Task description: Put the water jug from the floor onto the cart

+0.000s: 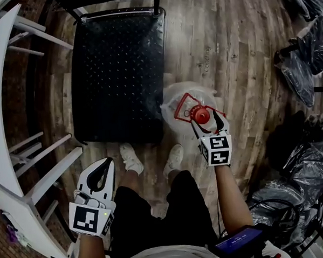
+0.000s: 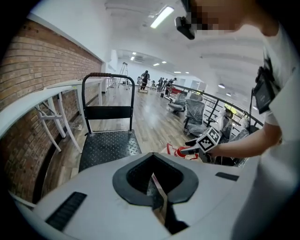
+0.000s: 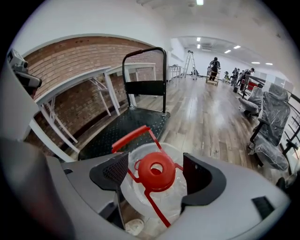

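Clear jug [image 3: 174, 199] vert; red cap [image 3: 156, 170] up

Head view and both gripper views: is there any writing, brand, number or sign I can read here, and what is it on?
No text here can be read.
Faint print on the wooden plank floor: too blurred to read.
Blue screen of the dark handheld device: too small to read.
White cube with black square markers: patterns, not letters.
Clear plastic water jug with red cap: no label visible.
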Tool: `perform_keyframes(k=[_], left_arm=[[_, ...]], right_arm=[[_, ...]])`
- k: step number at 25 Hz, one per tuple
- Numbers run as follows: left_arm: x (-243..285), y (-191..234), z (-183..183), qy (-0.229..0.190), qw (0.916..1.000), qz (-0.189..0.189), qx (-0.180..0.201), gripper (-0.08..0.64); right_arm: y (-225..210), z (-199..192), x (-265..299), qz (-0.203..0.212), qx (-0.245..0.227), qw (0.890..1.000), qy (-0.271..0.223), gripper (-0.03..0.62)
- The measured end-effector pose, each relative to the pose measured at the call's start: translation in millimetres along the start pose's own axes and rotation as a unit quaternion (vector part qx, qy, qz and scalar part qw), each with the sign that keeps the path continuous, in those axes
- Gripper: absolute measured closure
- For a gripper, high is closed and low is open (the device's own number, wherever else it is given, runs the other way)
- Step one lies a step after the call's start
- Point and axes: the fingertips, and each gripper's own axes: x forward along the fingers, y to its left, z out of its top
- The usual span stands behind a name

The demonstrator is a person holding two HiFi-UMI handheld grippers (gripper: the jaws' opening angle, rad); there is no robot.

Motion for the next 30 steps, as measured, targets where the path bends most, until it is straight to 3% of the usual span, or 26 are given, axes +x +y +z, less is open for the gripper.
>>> perform_keyframes(k=[9,15,30], left_arm=[[6,1,-20,0.006,0.9995,0.017,-0.026,0.56],[-2,-2,-27,0.008,0.9985,0.027,-0.046,0.56],[-17,-2,-16,0.0,0.9989,0.029,-0.038,0.558]], right_arm=[[2,-18,34,0.015,0.002,1.0,0.013,0.244],[-1,-21,40,0.002,-0.011,1.0,0.029,0.257],[-6,-15,8,-0.025,-0.019,0.999,0.014,0.278]])
